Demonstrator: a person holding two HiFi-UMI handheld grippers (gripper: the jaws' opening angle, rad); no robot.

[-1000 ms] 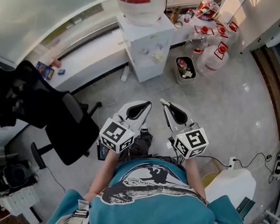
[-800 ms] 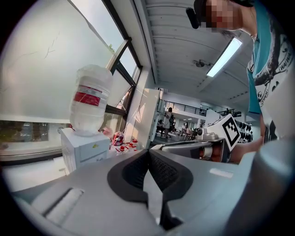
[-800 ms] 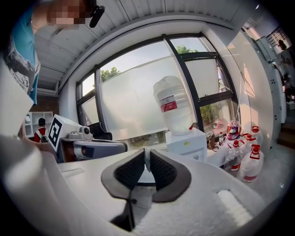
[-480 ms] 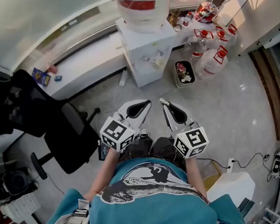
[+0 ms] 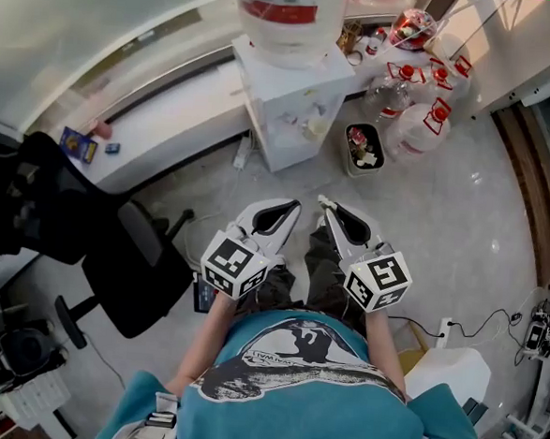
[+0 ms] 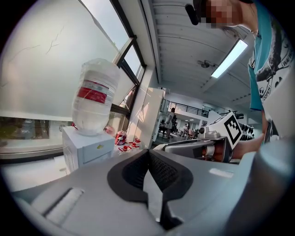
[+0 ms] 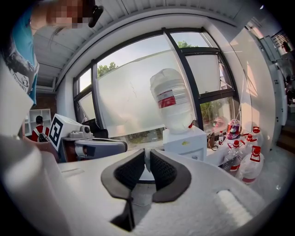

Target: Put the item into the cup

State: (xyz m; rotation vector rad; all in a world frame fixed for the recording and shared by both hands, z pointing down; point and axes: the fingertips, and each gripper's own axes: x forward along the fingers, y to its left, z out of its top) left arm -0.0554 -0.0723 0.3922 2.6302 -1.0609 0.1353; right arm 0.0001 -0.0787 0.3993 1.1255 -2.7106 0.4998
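No cup and no loose item shows clearly in any view. In the head view my left gripper (image 5: 293,206) and right gripper (image 5: 321,202) are held side by side at waist height over the grey floor, pointing toward a white water dispenser (image 5: 297,103). Both have their jaws closed together with nothing between them. The left gripper view shows the left gripper (image 6: 148,159) with its dark pads meeting and the dispenser (image 6: 90,147) beyond. In the right gripper view the right gripper (image 7: 147,162) also has empty pads, a thin slit apart, and faces the same dispenser (image 7: 186,140).
A big water bottle (image 5: 290,8) tops the dispenser. A small waste bin (image 5: 363,147) and several red-capped water jugs (image 5: 421,121) stand to its right. A black office chair (image 5: 113,249) is at my left, beside a white window ledge (image 5: 170,113). Cables (image 5: 479,322) lie at right.
The dispenser and bin have drifted slightly in the head view as the person shifts. Both grippers keep the same pose and stay closed.
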